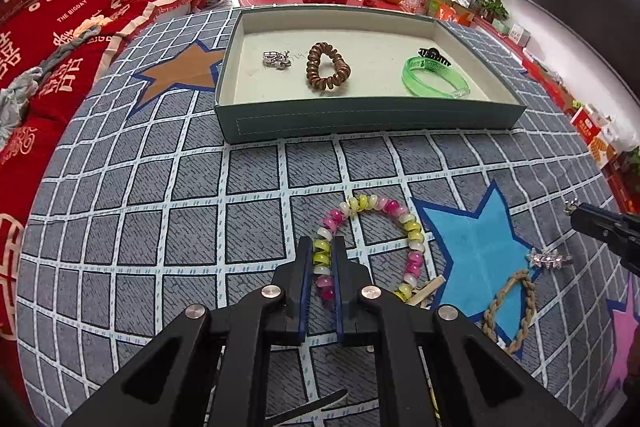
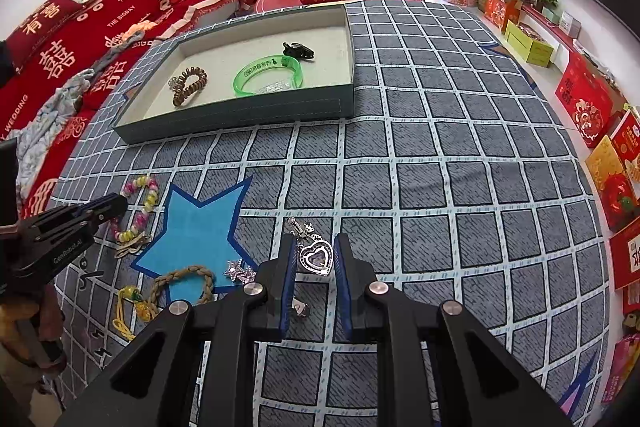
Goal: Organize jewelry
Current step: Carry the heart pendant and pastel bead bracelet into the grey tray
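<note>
Braided cord loop (image 1: 510, 311), wood clip (image 1: 430, 290) nr bead bracelet (image 1: 370, 247), sparkly brooch (image 1: 550, 259)

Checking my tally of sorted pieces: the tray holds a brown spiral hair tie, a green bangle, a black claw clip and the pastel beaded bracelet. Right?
Not quite. The pastel beaded bracelet lies on the mat, between the left gripper fingers, per the left wrist view. The rest stands.
</note>
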`<control>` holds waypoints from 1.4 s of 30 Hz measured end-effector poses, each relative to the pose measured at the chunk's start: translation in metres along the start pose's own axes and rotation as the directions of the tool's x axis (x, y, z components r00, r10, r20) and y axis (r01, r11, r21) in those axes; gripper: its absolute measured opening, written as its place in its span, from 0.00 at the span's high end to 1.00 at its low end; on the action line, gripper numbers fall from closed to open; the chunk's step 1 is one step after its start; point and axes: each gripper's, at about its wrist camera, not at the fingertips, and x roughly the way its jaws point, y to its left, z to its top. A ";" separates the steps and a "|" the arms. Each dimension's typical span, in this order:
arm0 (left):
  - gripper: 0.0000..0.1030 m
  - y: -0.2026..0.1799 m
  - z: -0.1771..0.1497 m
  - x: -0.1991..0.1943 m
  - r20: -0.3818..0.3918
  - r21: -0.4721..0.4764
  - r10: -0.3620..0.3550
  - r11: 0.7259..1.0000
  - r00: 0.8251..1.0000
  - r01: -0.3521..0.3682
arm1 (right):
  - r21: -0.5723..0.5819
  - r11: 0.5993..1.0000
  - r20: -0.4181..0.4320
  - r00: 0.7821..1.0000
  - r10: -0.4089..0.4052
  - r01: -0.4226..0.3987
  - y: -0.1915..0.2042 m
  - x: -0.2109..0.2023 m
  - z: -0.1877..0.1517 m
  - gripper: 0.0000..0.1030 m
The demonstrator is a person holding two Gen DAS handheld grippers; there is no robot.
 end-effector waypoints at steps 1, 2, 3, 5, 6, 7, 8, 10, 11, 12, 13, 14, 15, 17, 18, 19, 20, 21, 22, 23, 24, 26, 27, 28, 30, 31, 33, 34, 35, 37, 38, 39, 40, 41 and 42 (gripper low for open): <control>0.79 0.002 0.000 -0.004 0.009 -0.010 -0.012 1.000 1.000 0.012 | 0.007 1.000 0.003 1.000 0.006 -0.006 -0.001 -0.002 0.000 0.80; 0.79 0.003 0.000 -0.007 0.018 -0.011 -0.014 1.000 1.000 0.015 | 0.013 1.000 0.004 1.000 0.012 -0.012 -0.003 -0.003 0.000 0.80; 0.79 0.003 0.000 -0.010 0.025 -0.008 -0.013 1.000 1.000 0.013 | 0.019 1.000 0.006 1.000 0.019 -0.019 -0.004 -0.005 0.001 0.80; 0.79 0.003 0.001 -0.019 0.043 -0.001 -0.015 1.000 0.999 0.015 | 0.027 0.999 0.009 1.000 0.029 -0.029 -0.006 -0.007 0.002 0.80; 0.79 0.002 0.003 -0.023 0.051 0.001 -0.018 1.000 0.999 0.018 | 0.033 0.999 0.011 0.999 0.034 -0.034 -0.006 -0.009 0.002 0.80; 0.79 0.002 0.004 -0.028 0.059 0.001 -0.024 1.000 0.998 0.024 | 0.039 0.998 0.012 0.999 0.041 -0.041 -0.007 -0.010 0.003 0.80; 0.79 0.001 0.006 -0.033 0.069 0.002 -0.031 1.000 0.997 0.031 | 0.046 0.998 0.014 0.999 0.048 -0.049 -0.008 -0.012 0.004 0.80; 0.79 0.000 0.010 -0.042 0.086 0.004 -0.041 0.999 0.995 0.041 | 0.057 0.996 0.021 0.998 0.063 -0.064 -0.008 -0.017 0.006 0.80; 0.79 -0.001 0.012 -0.046 0.096 0.007 -0.046 0.999 0.994 0.046 | 0.059 0.996 0.025 0.997 0.069 -0.070 -0.008 -0.019 0.008 0.80; 0.79 -0.001 0.015 -0.051 0.106 0.009 -0.050 0.999 0.993 0.049 | 0.061 0.995 0.029 0.997 0.075 -0.076 -0.008 -0.022 0.009 0.80; 0.79 -0.002 0.017 -0.056 0.118 0.008 -0.055 0.998 0.991 0.054 | 0.060 0.995 0.035 0.996 0.080 -0.082 -0.007 -0.025 0.012 0.80; 0.79 -0.002 0.021 -0.061 0.131 0.006 -0.061 0.998 0.990 0.061 | 0.056 0.995 0.041 0.996 0.083 -0.085 -0.006 -0.027 0.015 0.80; 0.79 -0.002 0.023 -0.065 0.140 0.003 -0.067 0.998 0.988 0.067 | 0.051 0.995 0.047 0.995 0.085 -0.087 -0.004 -0.030 0.019 0.80; 0.79 0.000 0.031 -0.073 0.159 -0.006 -0.071 0.997 0.985 0.073 | 0.048 0.994 0.059 0.994 0.095 -0.098 -0.002 -0.036 0.028 0.80; 0.79 0.001 0.036 -0.076 0.169 -0.010 -0.073 0.997 0.983 0.076 | 0.051 0.993 0.065 0.992 0.104 -0.108 -0.001 -0.038 0.033 0.80; 0.79 0.001 0.040 -0.079 0.177 -0.013 -0.073 0.997 0.981 0.077 | 0.057 0.991 0.072 0.990 0.119 -0.123 0.000 -0.041 0.040 0.80; 0.79 0.003 0.046 -0.081 0.186 -0.016 -0.070 0.997 0.980 0.074 | 0.061 0.989 0.078 0.989 0.129 -0.134 0.000 -0.043 0.046 0.80; 0.79 0.004 0.051 -0.083 0.194 -0.017 -0.063 0.998 0.979 0.068 | 0.063 0.988 0.085 0.987 0.136 -0.142 0.001 -0.044 0.053 0.80; 0.79 0.005 0.056 -0.084 0.200 -0.017 -0.056 0.998 0.978 0.061 | 0.061 0.987 0.091 0.986 0.141 -0.147 0.003 -0.046 0.060 0.80; 0.79 0.006 0.061 -0.084 0.202 -0.020 -0.051 0.998 0.978 0.057 | 0.058 0.987 0.095 0.985 0.143 -0.149 0.004 -0.046 0.067 0.80; 0.79 0.008 0.068 -0.083 0.204 -0.026 -0.049 0.998 0.978 0.056 | 0.054 0.987 0.102 0.984 0.143 -0.150 0.005 -0.046 0.075 0.80; 0.79 0.011 0.078 -0.081 0.209 -0.031 -0.044 0.998 0.977 0.051 | 0.054 0.986 0.109 0.983 0.149 -0.156 0.008 -0.045 0.091 0.80; 0.79 0.012 0.083 -0.080 0.212 -0.032 -0.034 0.999 0.977 0.042 | 0.058 0.985 0.112 0.982 0.153 -0.160 0.008 -0.043 0.099 0.80; 0.79 0.013 0.089 -0.077 0.213 -0.033 -0.027 0.999 0.977 0.034 | 0.062 0.984 0.113 0.981 0.157 -0.165 0.009 -0.041 0.105 0.80; 0.79 0.016 0.100 -0.069 0.207 -0.042 -0.021 0.999 0.978 0.030 | 0.068 0.983 0.110 0.981 0.163 -0.171 0.011 -0.034 0.121 0.80; 0.79 0.018 0.105 -0.064 0.202 -0.048 -0.018 0.998 0.979 0.028 | 0.068 0.983 0.108 0.981 0.161 -0.169 0.012 -0.030 0.127 0.80; 0.79 0.021 0.114 -0.052 0.192 -0.056 -0.006 0.998 0.981 0.017 | 0.065 0.985 0.100 0.983 0.153 -0.160 0.015 -0.019 0.139 0.80; 0.79 0.022 0.117 -0.046 0.187 -0.056 0.004 0.998 0.982 0.007 | 0.063 0.986 0.095 0.984 0.149 -0.156 0.016 -0.015 0.142 0.80; 0.79 0.023 0.120 -0.039 0.179 -0.057 0.012 0.998 0.984 -0.002 | 0.062 0.987 0.090 0.985 0.144 -0.150 0.017 -0.008 0.147 0.80; 0.79 0.025 0.124 -0.024 0.157 -0.061 0.021 0.998 0.987 -0.012 | 0.064 0.988 0.078 0.988 0.135 -0.140 0.017 0.004 0.153 0.80; 0.79 0.026 0.125 -0.016 0.145 -0.062 0.025 0.998 0.989 -0.016 | 0.065 0.989 0.072 0.989 0.129 -0.133 0.017 0.011 0.157 0.80; 0.79 0.026 0.126 -0.009 0.136 -0.063 0.029 0.998 0.990 -0.021 | 0.065 0.990 0.064 0.991 0.120 -0.125 0.016 0.018 0.160 0.80; 0.79 0.027 0.127 -0.002 0.127 -0.064 0.033 0.998 0.991 -0.025 | 0.065 0.991 0.060 0.992 0.113 -0.116 0.016 0.024 0.161 0.80; 0.79 0.027 0.128 0.005 0.119 -0.064 0.037 0.997 0.992 -0.029 | 0.065 0.992 0.054 0.993 0.103 -0.106 0.015 0.031 0.162 0.80; 0.79 0.027 0.128 0.011 0.112 -0.065 0.041 0.997 0.993 -0.034 | 0.066 0.993 0.048 0.994 0.094 -0.098 0.014 0.038 0.164 0.80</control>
